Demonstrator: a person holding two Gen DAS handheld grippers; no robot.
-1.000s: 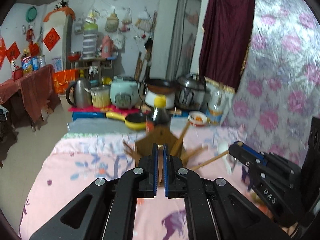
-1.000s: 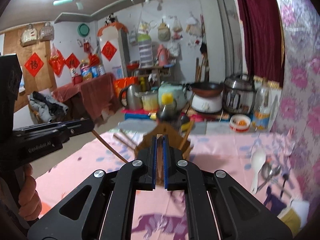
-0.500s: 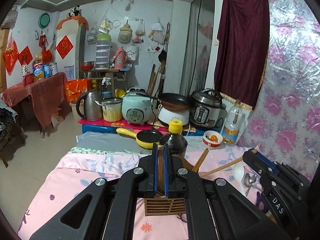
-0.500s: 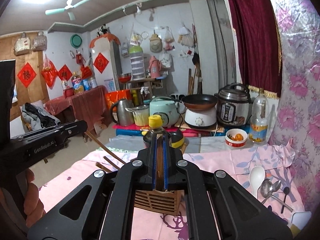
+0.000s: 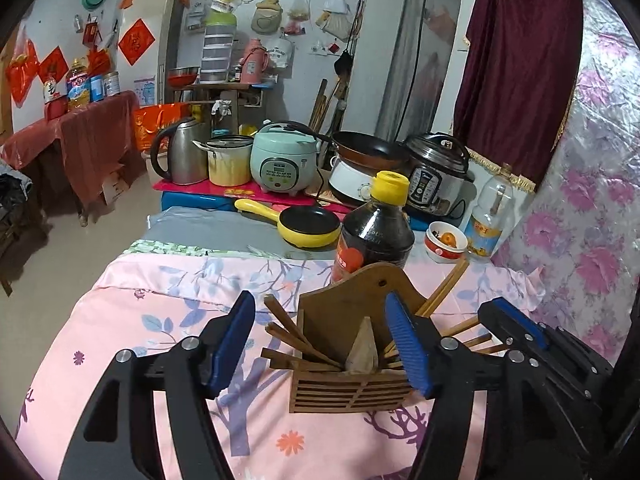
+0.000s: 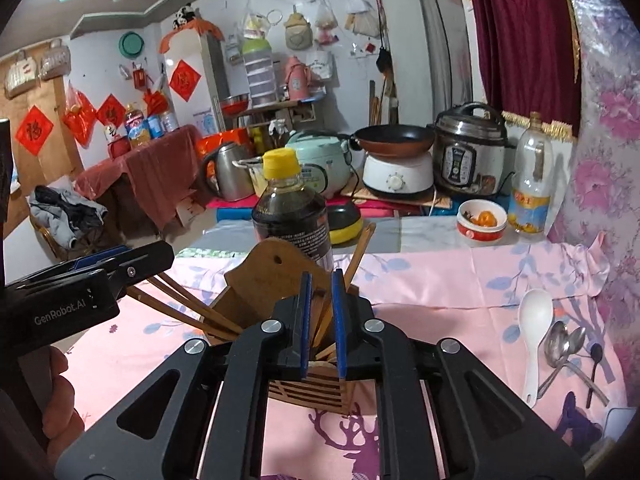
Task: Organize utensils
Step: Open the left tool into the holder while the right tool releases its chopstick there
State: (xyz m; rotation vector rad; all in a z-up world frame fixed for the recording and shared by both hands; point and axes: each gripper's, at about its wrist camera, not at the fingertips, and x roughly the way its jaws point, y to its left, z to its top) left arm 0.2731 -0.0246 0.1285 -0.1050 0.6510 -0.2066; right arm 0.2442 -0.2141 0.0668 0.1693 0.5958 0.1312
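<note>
A wooden utensil holder (image 5: 348, 384) stands on the pink floral cloth with several wooden chopsticks (image 5: 292, 332) sticking out of it. My left gripper (image 5: 324, 344) is open wide, its blue pads either side of the holder. My right gripper (image 6: 320, 320) hangs just above the holder (image 6: 256, 280), its jaws a narrow gap apart around chopstick ends (image 6: 320, 320); I cannot tell if they pinch them. A white spoon (image 6: 534, 332) and metal spoons (image 6: 564, 344) lie on the cloth to the right.
A dark sauce bottle (image 5: 376, 232) with a yellow cap stands right behind the holder. Further back are a yellow pan (image 5: 308, 226), a small bowl (image 5: 446, 240), a clear bottle (image 5: 490, 216), cookers and a kettle (image 5: 180, 156). A floral wall (image 5: 592, 200) closes the right.
My left gripper has opened wide and let go of the chopsticks it held. My right gripper's jaws have parted slightly. The chopsticks now stand in the holder.
</note>
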